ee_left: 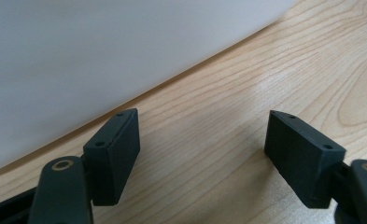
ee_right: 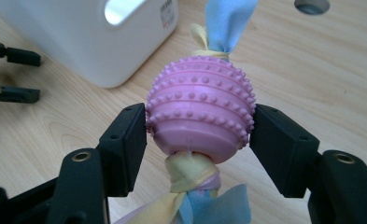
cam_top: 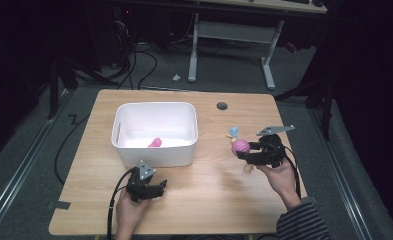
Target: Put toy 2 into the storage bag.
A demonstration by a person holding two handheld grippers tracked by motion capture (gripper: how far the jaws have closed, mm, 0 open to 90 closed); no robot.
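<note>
Near the counter's right edge, the right tongs (ee_right: 200, 133) clamp a pink studded ball toy (ee_right: 201, 114) by its sides, ribbons hanging free, ready for the white bin (cam_top: 154, 150), while the left tongs (ee_left: 202, 154) wait open, empty, beside it.

A pink studded ball (ee_right: 201, 109) with blue and yellow cloth strips, white bin (cam_top: 155, 133), light woodgrain table (cam_top: 209, 200).
</note>
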